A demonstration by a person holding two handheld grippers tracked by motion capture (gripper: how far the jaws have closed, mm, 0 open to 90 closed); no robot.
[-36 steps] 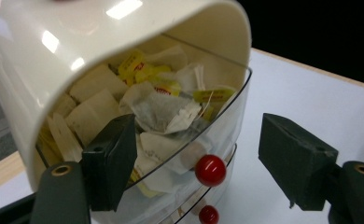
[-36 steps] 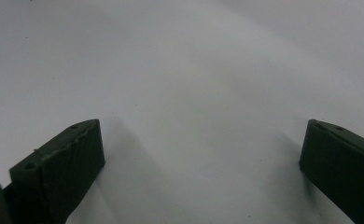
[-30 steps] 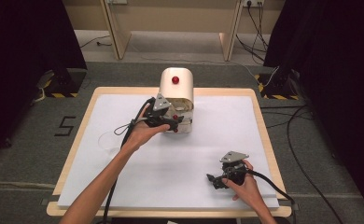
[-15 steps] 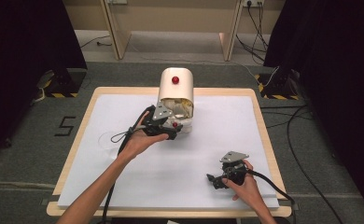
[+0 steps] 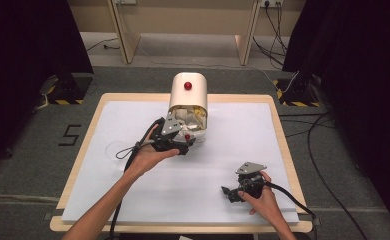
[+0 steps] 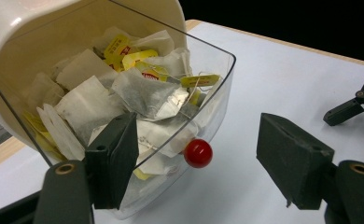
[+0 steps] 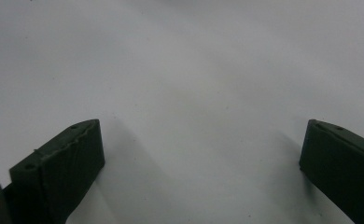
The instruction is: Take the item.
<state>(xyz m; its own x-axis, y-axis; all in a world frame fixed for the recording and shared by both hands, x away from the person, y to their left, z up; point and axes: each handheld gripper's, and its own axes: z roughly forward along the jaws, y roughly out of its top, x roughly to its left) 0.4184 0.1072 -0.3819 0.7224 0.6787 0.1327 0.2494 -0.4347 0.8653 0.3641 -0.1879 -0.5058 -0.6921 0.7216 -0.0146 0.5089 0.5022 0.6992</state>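
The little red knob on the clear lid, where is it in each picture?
High view: the red knob sits mid-picture on the clear lid, right of the left gripper.
Left gripper view: the knob is just below the middle, between the two fingers.
Right gripper view: not in it.
Shared landmark: the tea bags inside the box.

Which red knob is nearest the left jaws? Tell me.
The red knob on the clear flap, right between the left gripper and the teabags; the other knob sits on the cream top.
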